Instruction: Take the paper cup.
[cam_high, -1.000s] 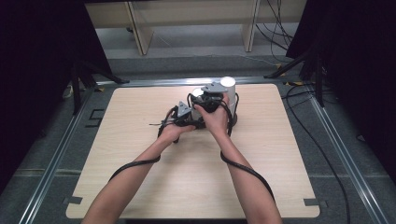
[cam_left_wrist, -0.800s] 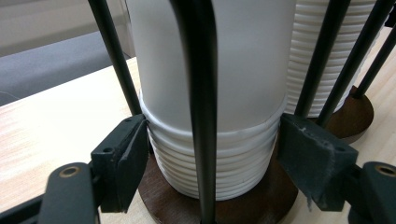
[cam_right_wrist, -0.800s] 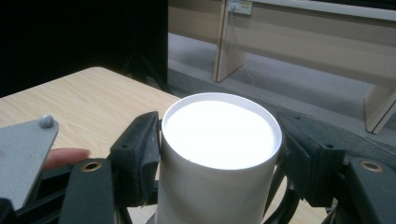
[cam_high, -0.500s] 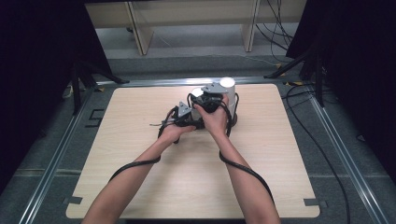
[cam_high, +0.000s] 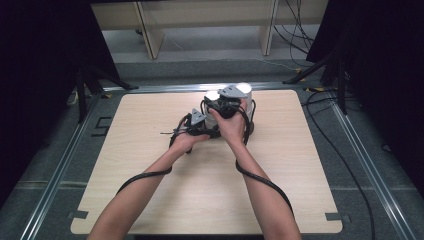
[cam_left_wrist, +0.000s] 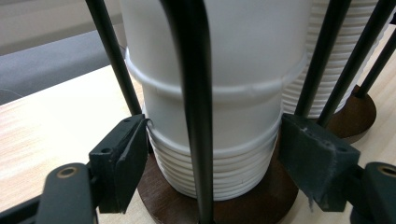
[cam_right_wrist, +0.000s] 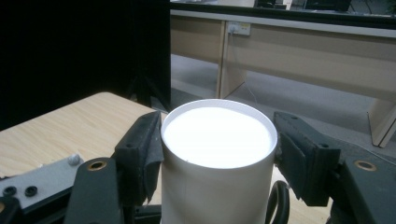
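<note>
**High view: both our grippers on the stack of white cups**

High view first: we see the wooden table (cam_high: 150, 165), and our two forearms reach up from 6 o'clock to meet just past its middle, toward 12 o'clock. Our left gripper (cam_high: 196, 125) sits low at about 9 o'clock of the cup stand (cam_high: 250, 127). Our right gripper (cam_high: 227, 102) sits higher, over the top of the white cups (cam_high: 245, 90). A black cable (cam_high: 265, 182) trails back along each forearm.

Through the left gripper view, our left gripper (cam_left_wrist: 215, 158) has its jaws on either side of the lower ribbed part of a stack of white cups (cam_left_wrist: 219, 93). The pad at 9 o'clock touches the ribs; the pad at 3 o'clock sits right at the stack's edge, and we cannot tell whether it presses. The stack stands upright on a dark brown round base (cam_left_wrist: 159, 186), inside black upright rods (cam_left_wrist: 196, 116). A second ribbed stack (cam_left_wrist: 345, 51) stands behind, toward 2 o'clock, on its own base.

Through the right gripper view, our right gripper (cam_right_wrist: 217, 149) has just been closing, and its jaws now clamp the rim of the top white cup (cam_right_wrist: 217, 135), one pad at 9 o'clock and one at 3 o'clock, both touching the wall. Beyond the table, toward 12 o'clock, stands a pale wooden bench (cam_right_wrist: 299, 51).
</note>
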